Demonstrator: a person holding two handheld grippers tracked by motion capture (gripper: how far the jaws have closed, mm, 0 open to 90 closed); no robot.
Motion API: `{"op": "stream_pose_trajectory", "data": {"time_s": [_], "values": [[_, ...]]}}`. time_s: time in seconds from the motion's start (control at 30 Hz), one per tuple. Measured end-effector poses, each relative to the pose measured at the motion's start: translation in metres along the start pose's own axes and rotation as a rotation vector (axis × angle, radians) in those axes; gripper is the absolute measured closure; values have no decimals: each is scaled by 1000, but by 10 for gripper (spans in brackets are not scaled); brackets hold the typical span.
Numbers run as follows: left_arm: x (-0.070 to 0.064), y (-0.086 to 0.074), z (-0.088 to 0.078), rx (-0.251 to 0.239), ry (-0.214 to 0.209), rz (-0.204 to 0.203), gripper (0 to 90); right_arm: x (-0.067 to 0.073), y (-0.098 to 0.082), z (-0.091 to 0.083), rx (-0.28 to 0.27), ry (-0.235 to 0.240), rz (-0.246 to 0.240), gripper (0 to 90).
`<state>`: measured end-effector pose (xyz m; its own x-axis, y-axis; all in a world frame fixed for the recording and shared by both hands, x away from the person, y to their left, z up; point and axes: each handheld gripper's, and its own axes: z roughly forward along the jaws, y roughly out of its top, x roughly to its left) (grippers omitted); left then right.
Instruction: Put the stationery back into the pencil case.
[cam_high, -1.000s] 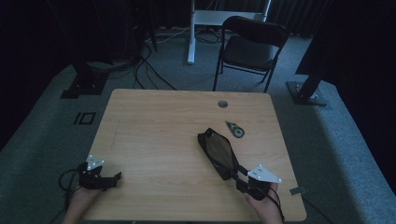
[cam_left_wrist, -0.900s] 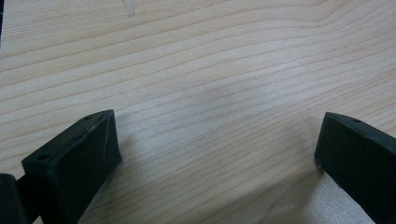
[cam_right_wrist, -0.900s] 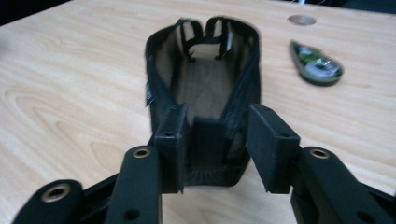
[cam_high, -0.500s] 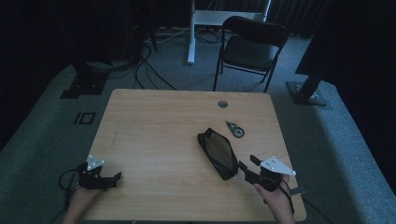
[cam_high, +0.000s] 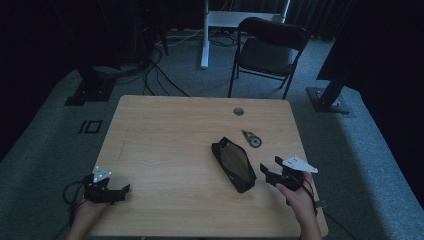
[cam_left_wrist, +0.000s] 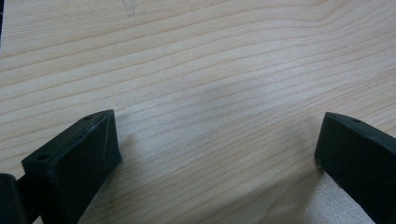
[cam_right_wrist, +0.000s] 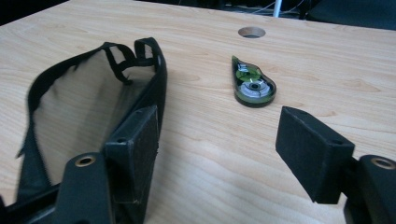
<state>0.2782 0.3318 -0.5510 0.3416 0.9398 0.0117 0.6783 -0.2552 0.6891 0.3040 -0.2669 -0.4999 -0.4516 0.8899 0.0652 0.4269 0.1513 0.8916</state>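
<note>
table (cam_high: 165, 140): pale woodgrain | pouch (cam_high: 233, 164): black | tape dispenser (cam_right_wrist: 252, 84): green

A black mesh pouch (cam_high: 234, 165) lies open on the table, near a green tape dispenser (cam_high: 252, 139).

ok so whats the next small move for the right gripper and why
Probably ease the right gripper forward toward the green tape dispenser. Its jaws stand open with nothing between them, the dispenser lies free on the table just ahead, and the open black pouch sits alongside.

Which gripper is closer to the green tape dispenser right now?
Right. The right gripper sits just below-right of the tape dispenser; the left gripper rests far across the table.
</note>
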Motion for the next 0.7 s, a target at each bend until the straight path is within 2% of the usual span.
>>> {"op": "stream_pose_trajectory", "data": {"time_s": [0.17,0.23,0.37,0.53,0.7], "values": [[0,0,0,0,0,0,0,-9,2,15,-1,7,8,284],[0,0,0,0,0,0,0,-11,2,21,14,-6,-12,284],[0,0,0,-1,0,-2,0,-14,4,34,37,1,-19,276],[0,0,0,0,0,-1,0,-19,10,49,48,-1,-21,271],[0,0,0,0,-1,-2,0,-23,18,64,56,4,-43,237]]}}
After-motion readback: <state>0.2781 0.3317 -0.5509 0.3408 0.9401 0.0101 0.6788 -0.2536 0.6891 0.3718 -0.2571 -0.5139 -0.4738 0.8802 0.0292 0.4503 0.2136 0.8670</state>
